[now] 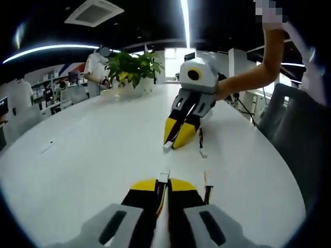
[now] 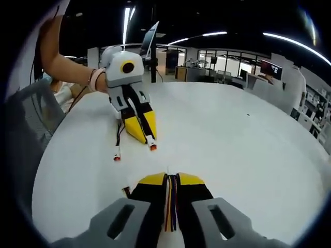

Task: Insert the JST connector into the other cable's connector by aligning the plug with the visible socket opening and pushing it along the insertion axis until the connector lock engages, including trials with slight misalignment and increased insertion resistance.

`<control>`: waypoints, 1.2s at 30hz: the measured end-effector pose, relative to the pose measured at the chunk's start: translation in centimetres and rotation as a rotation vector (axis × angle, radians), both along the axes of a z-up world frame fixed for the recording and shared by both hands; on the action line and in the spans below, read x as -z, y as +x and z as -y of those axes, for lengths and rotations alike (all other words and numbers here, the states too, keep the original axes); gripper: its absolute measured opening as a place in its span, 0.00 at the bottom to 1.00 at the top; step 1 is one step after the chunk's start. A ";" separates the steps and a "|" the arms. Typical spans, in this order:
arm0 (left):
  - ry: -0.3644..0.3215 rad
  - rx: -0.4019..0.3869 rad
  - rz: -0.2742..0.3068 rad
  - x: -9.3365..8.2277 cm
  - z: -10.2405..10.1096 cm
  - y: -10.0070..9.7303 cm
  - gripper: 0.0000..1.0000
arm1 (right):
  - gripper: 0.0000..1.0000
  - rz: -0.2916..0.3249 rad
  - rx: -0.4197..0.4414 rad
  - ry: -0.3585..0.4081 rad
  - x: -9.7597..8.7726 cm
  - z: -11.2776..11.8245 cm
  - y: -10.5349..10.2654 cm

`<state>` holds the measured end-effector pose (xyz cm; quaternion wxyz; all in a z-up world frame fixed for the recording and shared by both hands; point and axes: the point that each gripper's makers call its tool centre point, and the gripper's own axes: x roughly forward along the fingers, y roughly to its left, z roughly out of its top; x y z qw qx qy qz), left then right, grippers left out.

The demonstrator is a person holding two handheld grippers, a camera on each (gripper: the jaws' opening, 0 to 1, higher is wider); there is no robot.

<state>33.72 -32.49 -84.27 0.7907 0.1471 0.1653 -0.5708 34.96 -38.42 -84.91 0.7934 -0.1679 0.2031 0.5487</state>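
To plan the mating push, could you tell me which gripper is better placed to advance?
Left gripper, probably: its white connector points almost straight at the plug held by the right gripper.

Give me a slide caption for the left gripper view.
Left tool and right tool, each clamping a cable with its white connector protruding, face each other, apart, over a white table.

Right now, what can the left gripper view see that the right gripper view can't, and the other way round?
The left gripper view has a potted plant at the table's far side. The right gripper view has office desks and monitors behind the table. Both look across the white table at the opposite gripper: the right gripper and the left gripper, each shut on a cable, connector tips facing but apart.
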 end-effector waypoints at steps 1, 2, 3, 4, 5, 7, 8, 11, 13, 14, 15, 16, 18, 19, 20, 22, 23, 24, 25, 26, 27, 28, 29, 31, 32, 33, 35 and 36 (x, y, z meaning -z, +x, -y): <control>0.003 0.003 0.003 0.0 0.0 0.0 0.00 | 0.04 0.002 -0.007 0.003 -0.1 -0.2 -0.1; 0.005 0.005 0.006 0.0 0.0 0.0 0.00 | 0.04 -0.001 -0.010 0.007 -0.2 -0.3 -0.2; 0.008 0.007 0.009 0.0 0.0 0.0 0.00 | 0.04 -0.001 -0.019 0.012 -0.3 -0.5 -0.3; 0.013 0.006 0.015 0.0 -0.1 0.1 0.00 | 0.04 0.001 -0.025 0.012 -0.3 -0.6 -0.3; 0.024 0.002 0.026 0.0 -0.1 0.2 0.00 | 0.04 0.002 -0.029 0.011 -0.3 -0.7 -0.4; 0.033 0.010 0.037 -0.1 -0.1 0.1 0.00 | 0.04 0.005 -0.040 0.010 -0.3 -0.9 -0.4; 0.032 0.016 0.037 -0.2 -0.1 0.0 0.00 | 0.04 0.004 -0.045 0.011 -0.3 -1.0 -0.4; 0.024 0.020 0.038 -0.5 0.0 0.0 0.00 | 0.04 0.005 -0.055 0.012 -0.4 -1.3 -0.4; 0.015 0.018 0.036 -0.7 0.1 0.0 0.00 | 0.04 0.007 -0.070 0.012 -0.4 -1.5 -0.5; 0.014 0.019 0.036 -0.7 0.2 0.1 0.00 | 0.04 0.010 -0.083 0.013 -0.5 -1.8 -0.6; 0.019 0.019 0.037 -0.7 0.2 0.1 0.00 | 0.04 0.012 -0.089 0.013 -0.6 -2.0 -0.7; 0.012 0.020 0.027 -0.7 0.2 0.1 0.00 | 0.04 0.013 -0.096 0.014 -0.6 -2.2 -0.8; -0.012 0.015 0.009 -0.9 0.3 0.1 0.00 | 0.04 0.018 -0.115 0.021 -0.8 -2.6 -1.0; -0.018 0.010 0.007 -1.0 0.3 0.2 0.00 | 0.04 0.018 -0.126 0.022 -0.8 -2.8 -1.1; -0.021 0.012 0.008 -1.1 0.3 0.2 0.00 | 0.04 0.022 -0.131 0.021 -0.8 -2.9 -1.1; -0.018 0.022 0.011 -1.2 0.5 0.0 0.00 | 0.04 0.028 -0.142 0.026 -1.0 -3.1 -1.2; -0.009 0.032 0.011 -1.1 0.5 -0.1 0.00 | 0.04 0.031 -0.144 0.026 -1.1 -3.2 -1.2; -0.009 0.034 0.010 -1.1 0.6 -0.1 0.00 | 0.04 0.032 -0.147 0.028 -1.2 -3.2 -1.2; -0.009 0.036 0.009 -1.1 0.6 -0.1 0.00 | 0.04 0.033 -0.150 0.030 -1.2 -3.3 -1.2; -0.008 0.036 0.008 -1.1 0.6 -0.1 0.00 | 0.04 0.033 -0.153 0.031 -1.3 -3.3 -1.3; -0.007 0.036 0.008 -1.0 0.6 -0.1 0.00 | 0.04 0.030 -0.157 0.032 -1.3 -3.4 -1.3; 0.006 0.037 0.015 -0.9 0.5 -0.1 0.00 | 0.04 0.022 -0.161 0.035 -1.3 -3.4 -1.5; 0.010 0.035 0.018 -0.8 0.5 0.0 0.00 | 0.04 0.020 -0.163 0.035 -1.3 -3.4 -1.5; 0.000 0.038 0.011 -0.9 0.6 -0.1 0.00 | 0.04 0.022 -0.168 0.031 -1.3 -3.4 -1.6; -0.001 0.038 0.013 -1.0 0.6 -0.1 0.00 | 0.04 0.021 -0.171 0.028 -1.3 -3.4 -1.7; 0.001 0.039 0.015 -1.0 0.6 -0.1 0.00 | 0.04 0.021 -0.172 0.027 -1.3 -3.4 -1.7; 0.003 0.042 0.014 -0.9 0.7 -0.1 0.00 | 0.04 0.024 -0.176 0.024 -1.2 -3.4 -1.7; 0.006 0.045 0.013 -0.9 0.7 -0.2 0.00 | 0.04 0.021 -0.179 0.027 -1.2 -3.5 -1.8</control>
